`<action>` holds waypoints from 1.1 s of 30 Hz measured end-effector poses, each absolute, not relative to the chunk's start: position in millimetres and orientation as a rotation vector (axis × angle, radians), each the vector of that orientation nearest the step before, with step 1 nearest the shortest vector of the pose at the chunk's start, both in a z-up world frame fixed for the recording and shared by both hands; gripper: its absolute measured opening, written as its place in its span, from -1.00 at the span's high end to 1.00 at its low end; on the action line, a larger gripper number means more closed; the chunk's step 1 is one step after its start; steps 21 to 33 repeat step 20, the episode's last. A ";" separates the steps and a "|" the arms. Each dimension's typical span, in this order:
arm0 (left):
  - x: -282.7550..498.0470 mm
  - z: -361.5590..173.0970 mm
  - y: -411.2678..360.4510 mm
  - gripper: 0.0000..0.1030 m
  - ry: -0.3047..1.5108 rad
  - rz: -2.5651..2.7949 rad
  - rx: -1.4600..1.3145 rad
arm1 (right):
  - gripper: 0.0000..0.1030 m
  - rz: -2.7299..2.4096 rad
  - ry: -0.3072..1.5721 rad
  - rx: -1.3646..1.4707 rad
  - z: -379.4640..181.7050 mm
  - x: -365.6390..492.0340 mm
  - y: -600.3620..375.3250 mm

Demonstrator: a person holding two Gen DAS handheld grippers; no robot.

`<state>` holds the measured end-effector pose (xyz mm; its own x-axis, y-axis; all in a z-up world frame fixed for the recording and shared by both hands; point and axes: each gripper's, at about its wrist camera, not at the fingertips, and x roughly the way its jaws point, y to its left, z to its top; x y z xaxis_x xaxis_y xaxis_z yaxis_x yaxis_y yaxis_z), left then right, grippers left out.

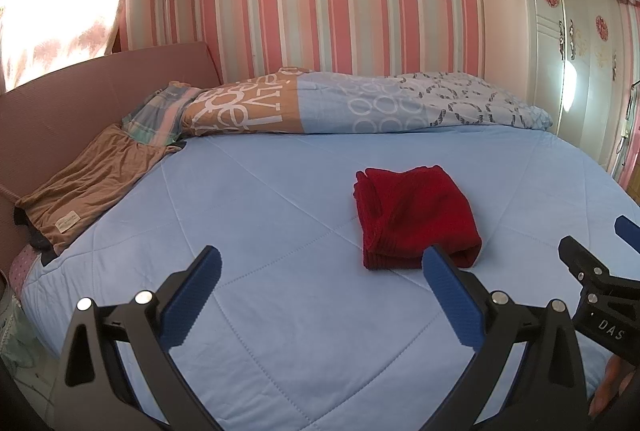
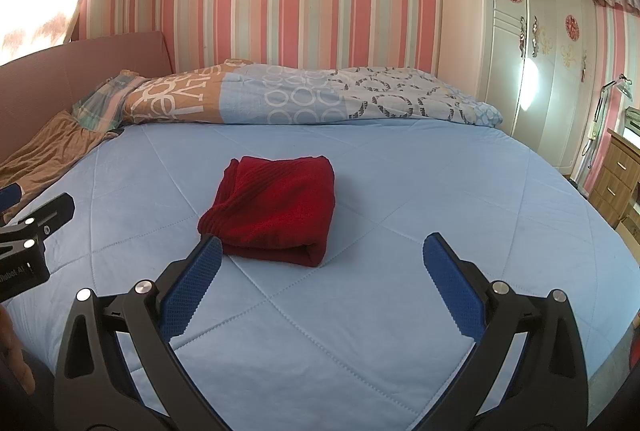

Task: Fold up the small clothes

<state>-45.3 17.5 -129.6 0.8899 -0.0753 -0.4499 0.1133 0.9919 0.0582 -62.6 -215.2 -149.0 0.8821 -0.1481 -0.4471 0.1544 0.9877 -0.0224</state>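
Red knit garment [image 2: 276, 207] lies folded mid-bed on blue quilt [image 2: 360, 311], both grippers spread wide, empty
Soft, light, floppy, layers will slip; left gripper [image 1: 322, 273] and right gripper [image 2: 322, 263] best pinch the thick folded near edge

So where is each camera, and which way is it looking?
Left wrist: sits on the left tongs, open, looking across the blue bed at the red folded cloth; right tongs at right edge.
Right wrist: sits on the right tongs, open, same direction; left tongs at left edge.
Both share the cloth, striped wall, wardrobe.
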 end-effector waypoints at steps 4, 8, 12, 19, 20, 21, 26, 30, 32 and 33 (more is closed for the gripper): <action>-45.0 -129.9 18.0 -0.96 0.459 -0.095 0.084 | -0.94 -0.161 0.464 0.013 -148.4 -61.6 -217.3; -45.3 -130.3 17.4 -0.96 0.460 -0.099 0.083 | -0.94 -0.159 0.463 0.012 -148.4 -62.0 -217.0; -45.1 -130.0 17.0 -0.96 0.462 -0.107 0.083 | -0.94 -0.161 0.462 0.009 -147.8 -60.7 -218.0; -45.2 -128.4 18.0 -0.96 0.467 -0.108 0.103 | -0.94 -0.159 0.461 0.006 -146.8 -59.6 -219.3; -45.1 -128.3 18.2 -0.96 0.467 -0.110 0.104 | -0.94 -0.159 0.460 0.005 -146.1 -59.2 -220.0; -45.1 -128.3 18.2 -0.96 0.467 -0.110 0.104 | -0.94 -0.159 0.460 0.005 -146.1 -59.2 -220.0; -45.1 -128.3 18.2 -0.96 0.467 -0.110 0.104 | -0.94 -0.159 0.460 0.005 -146.1 -59.2 -220.0; -45.1 -128.3 18.2 -0.96 0.467 -0.110 0.104 | -0.94 -0.159 0.460 0.005 -146.1 -59.2 -220.0; -45.1 -128.3 18.2 -0.96 0.467 -0.110 0.104 | -0.94 -0.159 0.460 0.005 -146.1 -59.2 -220.0; -45.1 -128.3 18.2 -0.96 0.467 -0.110 0.104 | -0.94 -0.159 0.460 0.005 -146.1 -59.2 -220.0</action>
